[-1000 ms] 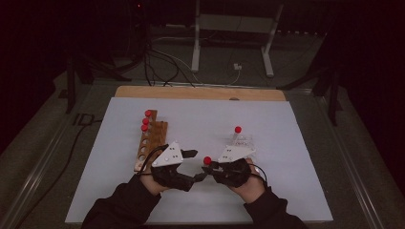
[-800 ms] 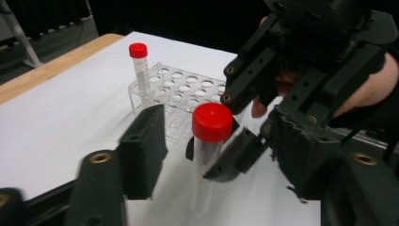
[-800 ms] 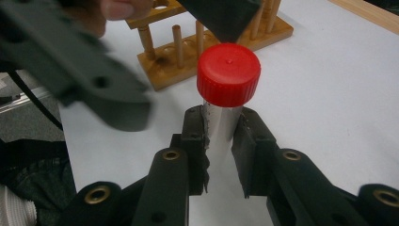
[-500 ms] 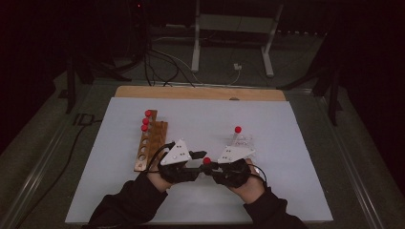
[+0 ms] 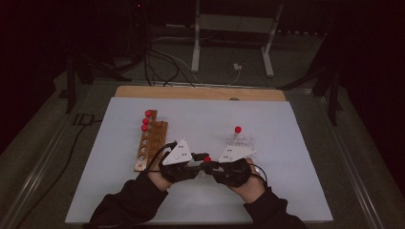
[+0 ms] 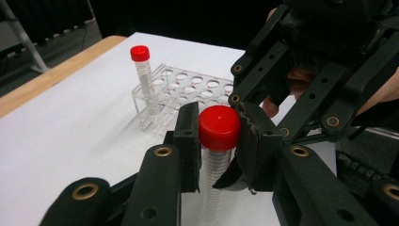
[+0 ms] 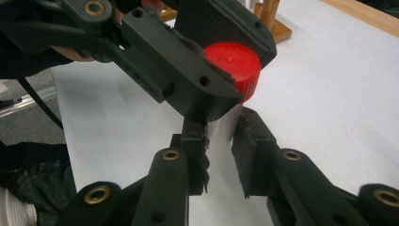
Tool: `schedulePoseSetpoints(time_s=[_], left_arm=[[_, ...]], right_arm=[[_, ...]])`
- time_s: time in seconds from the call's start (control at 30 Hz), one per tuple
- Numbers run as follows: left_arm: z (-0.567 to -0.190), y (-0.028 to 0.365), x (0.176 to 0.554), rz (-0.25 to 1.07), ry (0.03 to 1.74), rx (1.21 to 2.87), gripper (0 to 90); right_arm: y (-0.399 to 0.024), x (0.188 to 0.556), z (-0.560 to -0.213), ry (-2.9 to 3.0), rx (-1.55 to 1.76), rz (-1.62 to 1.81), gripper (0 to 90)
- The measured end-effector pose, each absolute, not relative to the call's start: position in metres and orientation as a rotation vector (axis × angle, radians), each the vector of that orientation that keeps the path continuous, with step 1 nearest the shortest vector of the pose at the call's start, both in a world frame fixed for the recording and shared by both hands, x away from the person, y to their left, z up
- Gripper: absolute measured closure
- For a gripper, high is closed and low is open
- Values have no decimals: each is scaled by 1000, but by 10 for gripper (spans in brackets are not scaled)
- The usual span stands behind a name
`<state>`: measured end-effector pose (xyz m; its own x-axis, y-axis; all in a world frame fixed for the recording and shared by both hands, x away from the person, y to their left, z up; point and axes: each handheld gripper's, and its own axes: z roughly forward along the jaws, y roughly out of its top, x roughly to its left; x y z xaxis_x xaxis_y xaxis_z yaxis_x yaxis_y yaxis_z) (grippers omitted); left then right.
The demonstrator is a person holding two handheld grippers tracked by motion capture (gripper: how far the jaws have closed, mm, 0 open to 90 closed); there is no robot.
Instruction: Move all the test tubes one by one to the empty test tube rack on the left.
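A clear tube with a red cap [image 5: 207, 159] is held upright between both grippers just above the white mat, in front of the person. My left gripper [image 6: 217, 132] is shut on the red cap [image 6: 219, 123]; its jaws have just been closing onto it. Lower down, my right gripper [image 7: 220, 141] is shut on the tube's clear body [image 7: 222, 129], under the red cap [image 7: 237, 63]. In the high view the left gripper [image 5: 199, 162] and right gripper [image 5: 212, 166] meet tip to tip.
A wooden rack [image 5: 152, 140] lies left of the hands, with three red-capped tubes [image 5: 146, 120] at its far end. A clear plastic rack [image 5: 242, 142] to the right holds one red-capped tube [image 5: 238, 130]. The white mat [image 5: 286, 143] lies on a wooden board [image 5: 200, 92].
The left gripper has moved right to the tube in the right gripper and shut its jaws on the red cap. The right gripper has stayed still.
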<state>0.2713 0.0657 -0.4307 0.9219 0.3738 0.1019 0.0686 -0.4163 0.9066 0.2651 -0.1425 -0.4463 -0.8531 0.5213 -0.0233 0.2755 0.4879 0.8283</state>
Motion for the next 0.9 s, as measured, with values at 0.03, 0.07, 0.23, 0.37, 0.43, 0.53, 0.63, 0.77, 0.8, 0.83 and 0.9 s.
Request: schedulePoseSetpoints(time_s=[0.03,0.07,0.23,0.37,0.43,0.53,0.63,0.77,0.8,0.83,0.9], left_arm=[[-430,66,272,347,319,1985,719],[-429,67,272,343,318,1985,719],[-423,74,275,355,343,1961,719],[-417,82,278,377,360,1953,719],[-414,86,279,389,372,1942,719],[-410,92,280,397,383,1925,719],[-405,99,282,398,398,1914,720],[-398,110,284,421,420,1882,719],[-397,112,285,425,426,1876,719],[-395,115,285,432,431,1873,719],[-393,120,287,444,443,1867,719]], right_arm=[[-143,265,-446,2459,674,1304,748],[-143,265,-446,2453,673,1307,743],[-147,267,-445,2430,690,1331,651],[-150,268,-442,2400,712,1356,544],[-151,268,-441,2392,713,1361,502],[-152,267,-440,2382,722,1371,444],[-150,266,-439,2378,721,1380,371],[-150,265,-437,2363,726,1415,288],[-151,265,-436,2360,728,1419,271],[-151,265,-436,2351,729,1425,244],[-151,265,-435,2341,740,1434,206]])
